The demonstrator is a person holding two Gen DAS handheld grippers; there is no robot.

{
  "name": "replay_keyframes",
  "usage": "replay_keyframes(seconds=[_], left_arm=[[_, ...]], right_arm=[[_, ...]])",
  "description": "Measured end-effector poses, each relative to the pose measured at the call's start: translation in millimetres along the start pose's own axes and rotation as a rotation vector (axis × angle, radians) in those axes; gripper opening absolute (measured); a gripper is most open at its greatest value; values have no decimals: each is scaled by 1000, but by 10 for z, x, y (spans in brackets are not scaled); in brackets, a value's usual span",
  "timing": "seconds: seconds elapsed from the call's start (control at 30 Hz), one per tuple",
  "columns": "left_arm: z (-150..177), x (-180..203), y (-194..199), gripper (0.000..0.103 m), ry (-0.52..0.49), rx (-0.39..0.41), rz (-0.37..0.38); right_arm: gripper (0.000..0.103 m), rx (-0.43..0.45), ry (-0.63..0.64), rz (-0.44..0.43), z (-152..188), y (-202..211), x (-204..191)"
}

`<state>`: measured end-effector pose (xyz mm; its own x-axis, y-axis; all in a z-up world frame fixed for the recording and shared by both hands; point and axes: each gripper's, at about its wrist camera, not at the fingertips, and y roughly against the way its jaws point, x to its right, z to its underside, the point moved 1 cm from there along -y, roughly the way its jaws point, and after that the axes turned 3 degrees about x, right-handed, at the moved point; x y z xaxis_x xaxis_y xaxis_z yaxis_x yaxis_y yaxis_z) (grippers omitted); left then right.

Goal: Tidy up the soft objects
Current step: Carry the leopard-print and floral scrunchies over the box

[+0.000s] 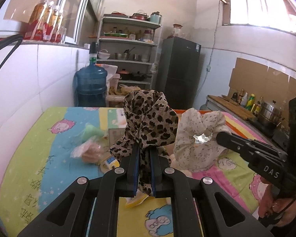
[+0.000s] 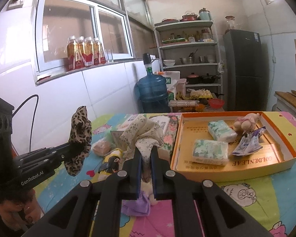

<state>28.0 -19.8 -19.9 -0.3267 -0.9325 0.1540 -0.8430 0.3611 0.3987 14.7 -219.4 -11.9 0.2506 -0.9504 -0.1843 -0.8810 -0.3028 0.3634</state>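
Left gripper (image 1: 144, 148) clamped tight, pointing slightly downward. Right gripper (image 2: 146, 152) likewise clamped, at its 3 o'clock, both raised.

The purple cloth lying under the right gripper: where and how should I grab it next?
Judging by its pose, pinch the bunched upper fold of the purple cloth from above. It lies crumpled flat on the bed sheet, offering no side edge. The right gripper must first drop its floral cloth.
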Motion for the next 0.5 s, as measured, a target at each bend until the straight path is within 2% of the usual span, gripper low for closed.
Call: replay_keyframes(seconds=[0.17, 0.5], left_arm=[[-76, 161, -57, 9, -19, 3, 7], [-349, 564, -224, 9, -60, 36, 70]], right_arm=[[9, 53, 24, 27, -111, 121, 81], [9, 103, -22, 89, -280, 264, 464]])
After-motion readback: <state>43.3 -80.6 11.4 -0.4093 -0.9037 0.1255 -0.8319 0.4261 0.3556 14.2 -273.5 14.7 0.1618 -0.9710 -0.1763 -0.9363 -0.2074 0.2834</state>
